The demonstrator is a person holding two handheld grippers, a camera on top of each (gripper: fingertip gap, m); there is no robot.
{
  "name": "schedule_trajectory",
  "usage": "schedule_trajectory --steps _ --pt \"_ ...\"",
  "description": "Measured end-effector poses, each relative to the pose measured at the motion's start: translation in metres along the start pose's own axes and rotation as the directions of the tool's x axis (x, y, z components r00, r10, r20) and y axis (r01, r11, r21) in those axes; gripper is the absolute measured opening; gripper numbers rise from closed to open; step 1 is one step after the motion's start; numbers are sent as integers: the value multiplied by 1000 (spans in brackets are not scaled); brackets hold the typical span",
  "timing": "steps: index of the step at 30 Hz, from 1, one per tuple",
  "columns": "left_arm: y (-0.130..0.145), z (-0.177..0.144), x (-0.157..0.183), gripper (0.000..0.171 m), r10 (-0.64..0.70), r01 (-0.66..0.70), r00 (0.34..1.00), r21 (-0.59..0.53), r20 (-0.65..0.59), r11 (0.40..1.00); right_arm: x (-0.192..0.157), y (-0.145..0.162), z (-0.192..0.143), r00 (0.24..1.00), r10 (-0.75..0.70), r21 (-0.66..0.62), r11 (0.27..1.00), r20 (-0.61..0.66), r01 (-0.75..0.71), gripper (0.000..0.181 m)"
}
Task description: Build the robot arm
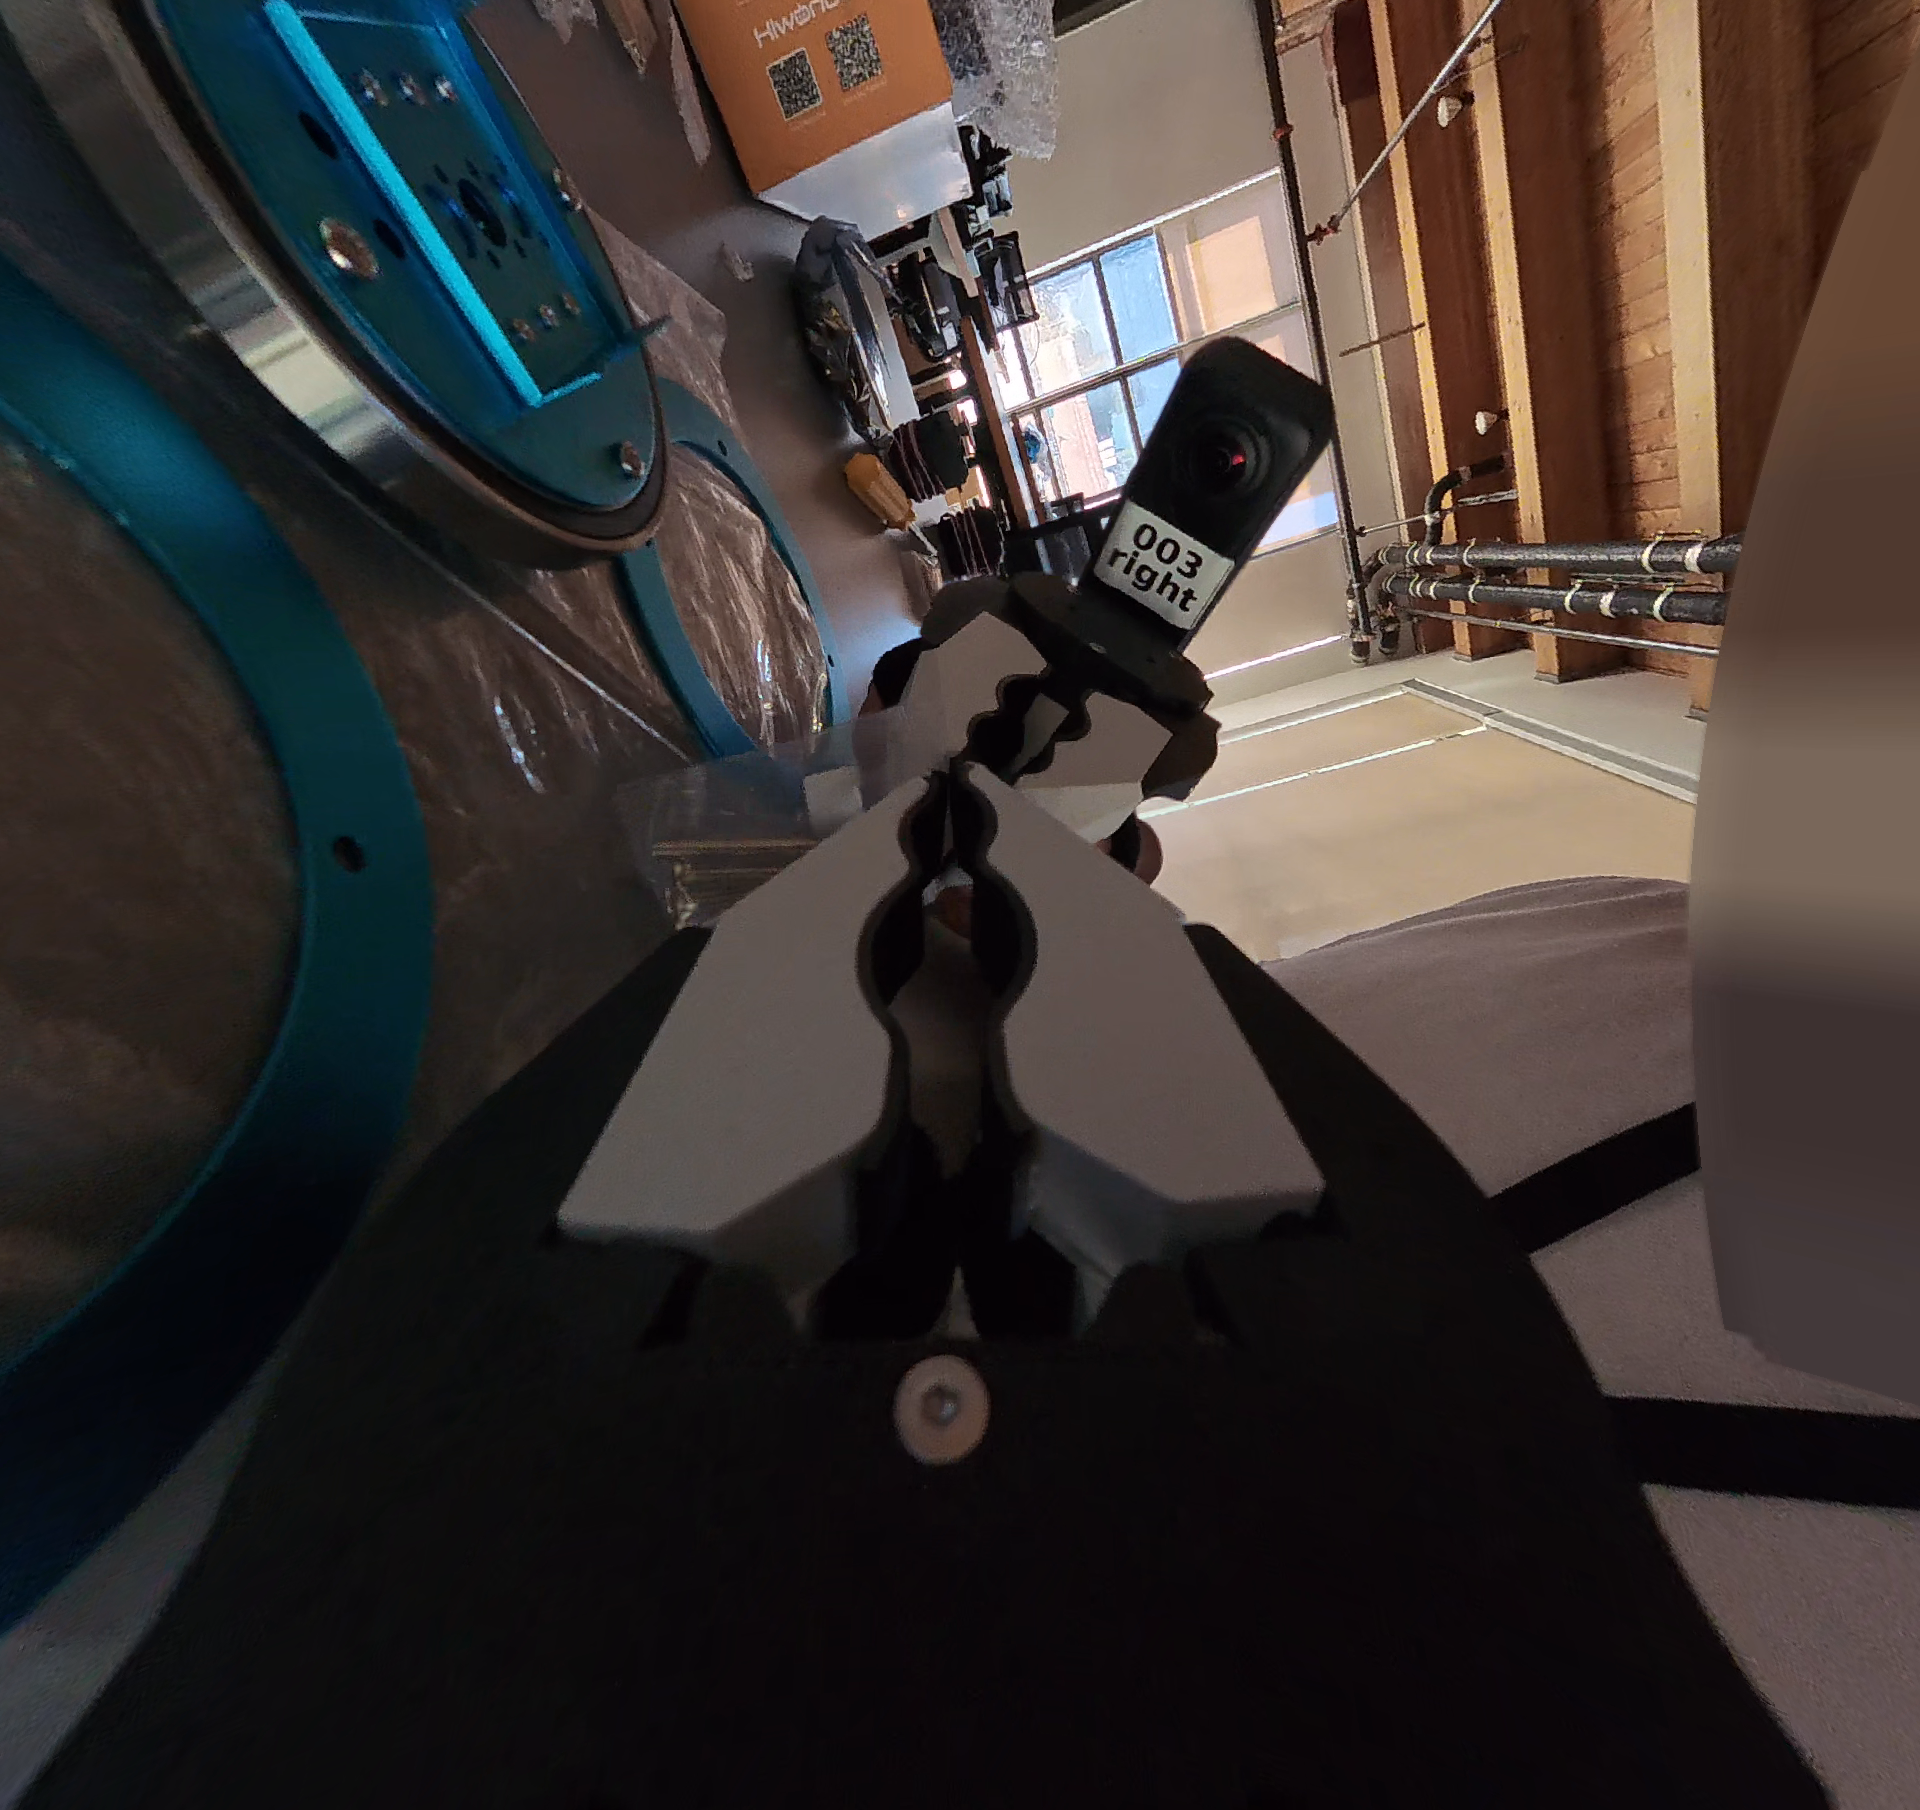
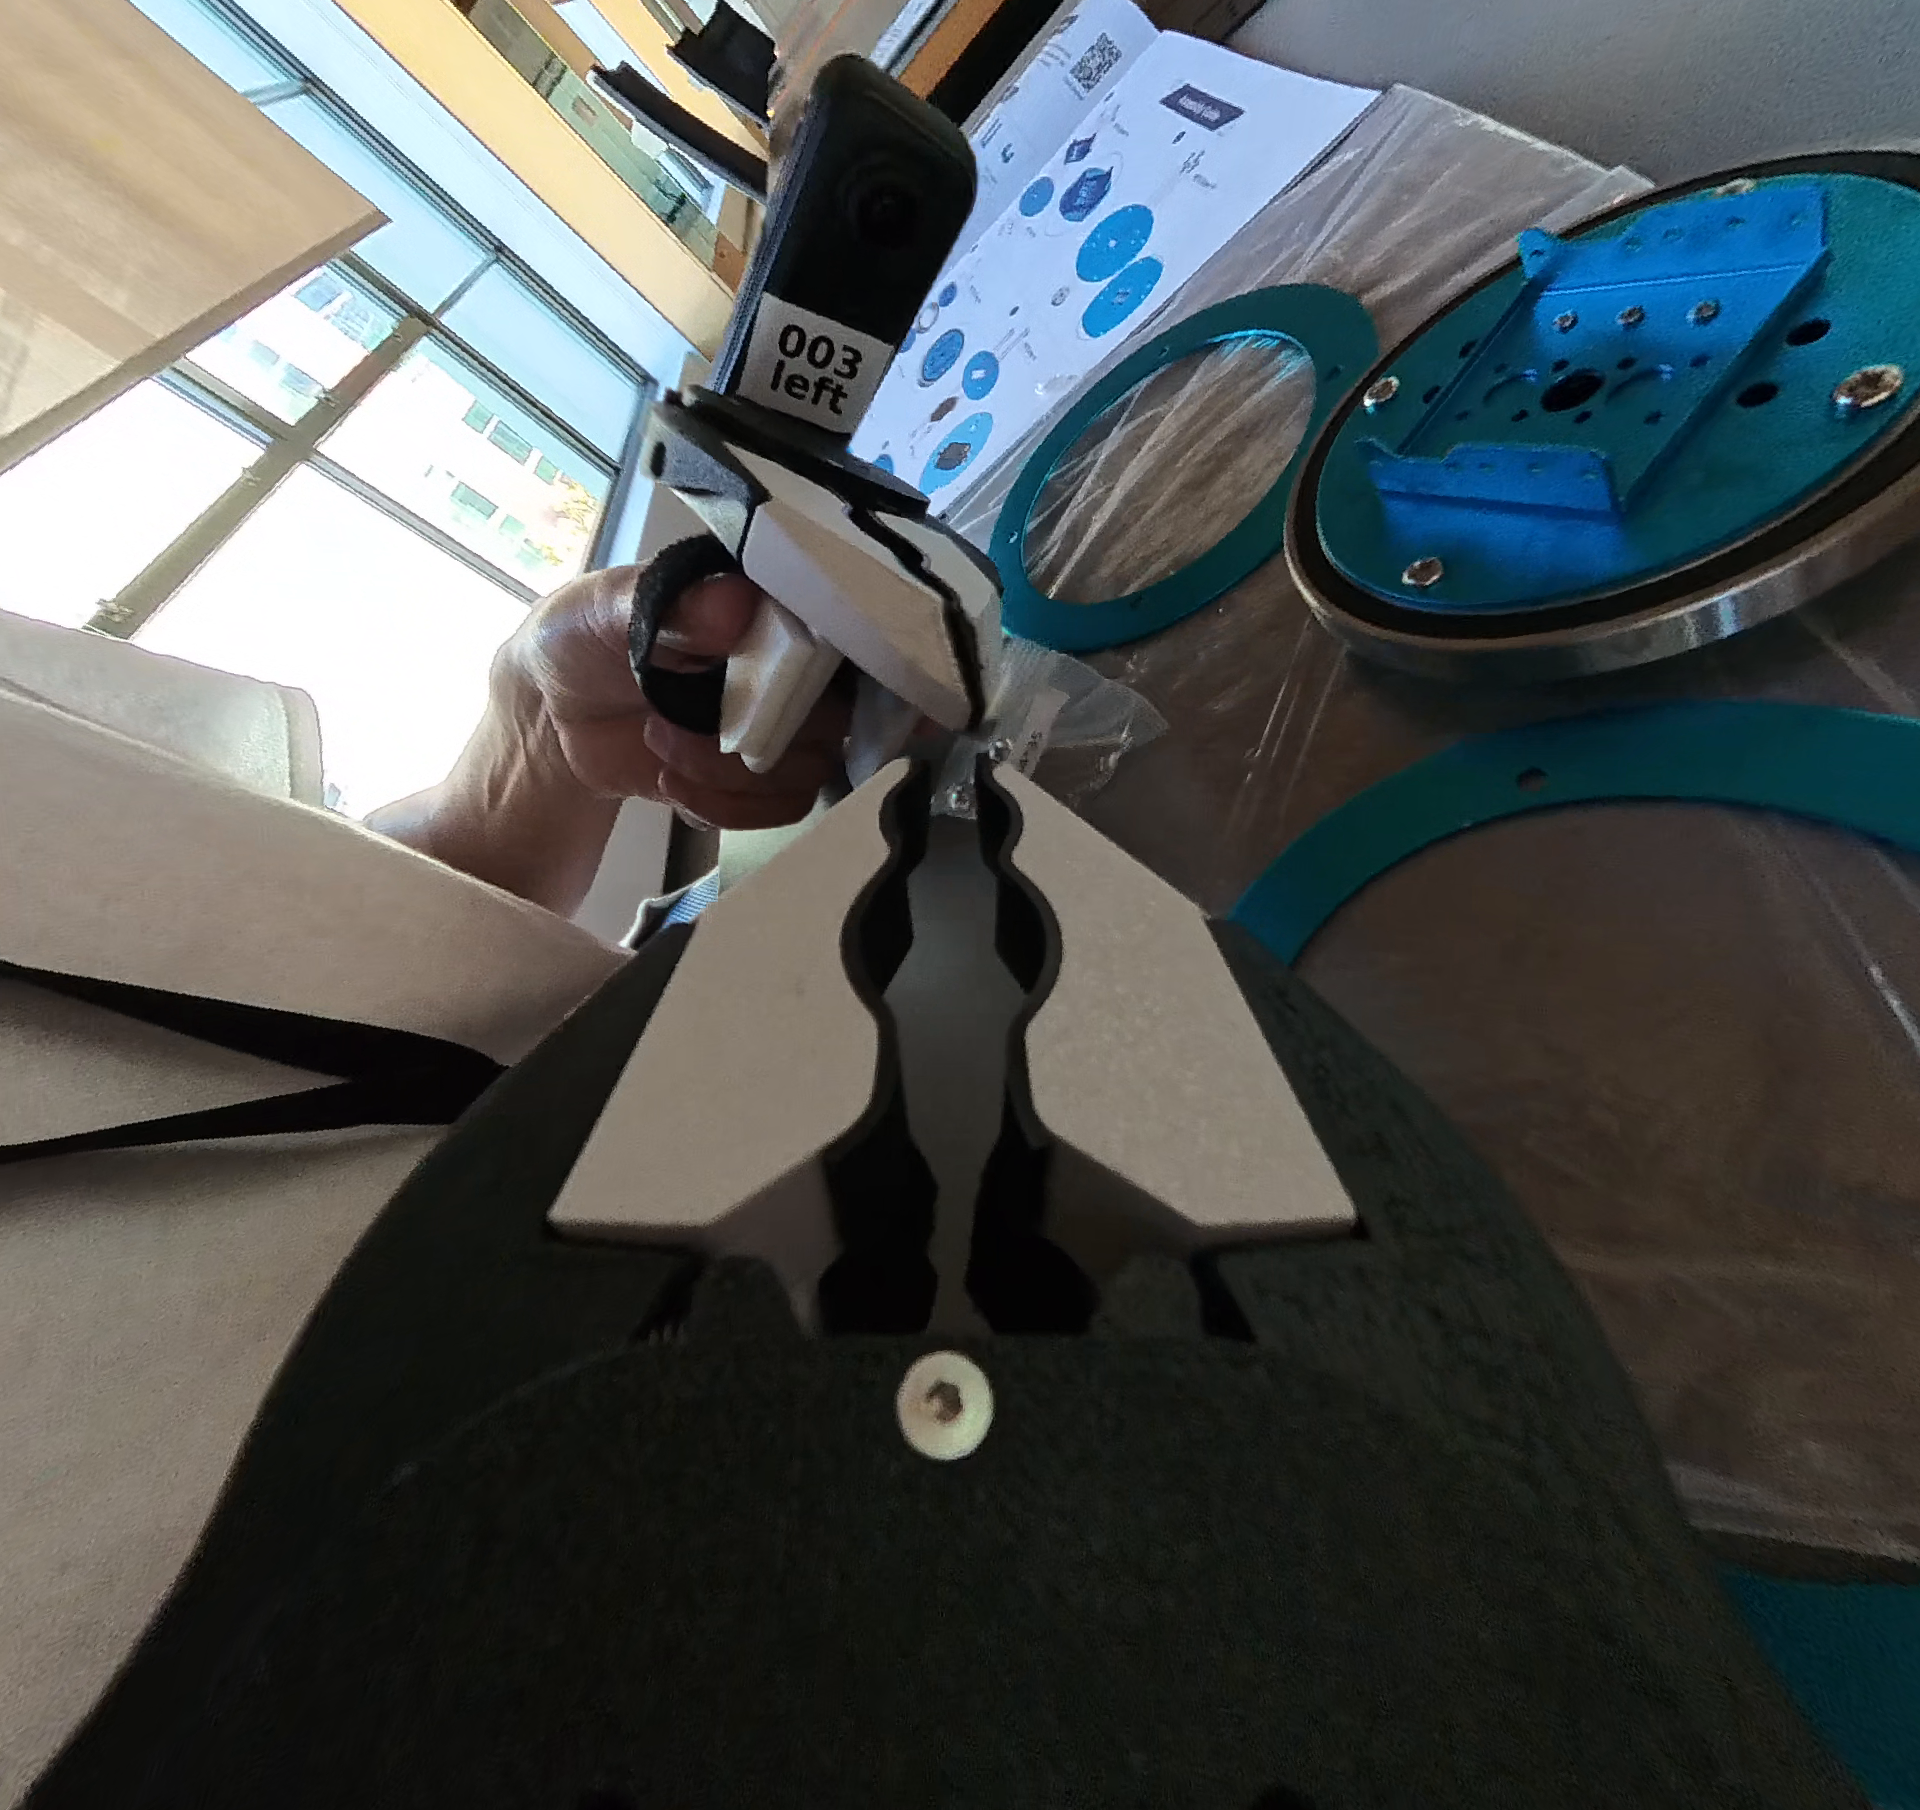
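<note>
Above plastic-covered table [image 2: 1558,1085], my two grippers meet tip to tip. Left gripper [image 1: 951,789] pinched tight on small clear bag of screws [image 2: 1070,711]; right gripper [image 2: 951,773] narrow, tips clamping same bag's corner. Hand [image 2: 582,711] grips left handle. Nearby: teal rings [image 2: 1174,451], round disc with blue bracket [image 2: 1621,358], instruction sheet [image 2: 1122,202], orange box [image 1: 821,35].

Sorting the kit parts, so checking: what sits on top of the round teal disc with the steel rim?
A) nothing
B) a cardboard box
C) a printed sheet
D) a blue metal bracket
D: a blue metal bracket is fixed on the teal disc, with holes and screw heads showing in its base.
</note>
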State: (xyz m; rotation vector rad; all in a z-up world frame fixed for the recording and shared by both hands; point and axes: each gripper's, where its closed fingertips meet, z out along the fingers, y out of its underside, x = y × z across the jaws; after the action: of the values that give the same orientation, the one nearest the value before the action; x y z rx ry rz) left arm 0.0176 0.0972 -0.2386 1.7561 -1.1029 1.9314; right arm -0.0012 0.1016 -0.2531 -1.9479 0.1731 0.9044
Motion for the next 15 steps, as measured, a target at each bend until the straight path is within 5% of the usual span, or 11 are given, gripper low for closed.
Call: schedule_trajectory --steps 15 --pt "3 -2 19 0 41 -39 994 18 -98 999 -11 -15 -15 972 142 79 984 189 -159 10"
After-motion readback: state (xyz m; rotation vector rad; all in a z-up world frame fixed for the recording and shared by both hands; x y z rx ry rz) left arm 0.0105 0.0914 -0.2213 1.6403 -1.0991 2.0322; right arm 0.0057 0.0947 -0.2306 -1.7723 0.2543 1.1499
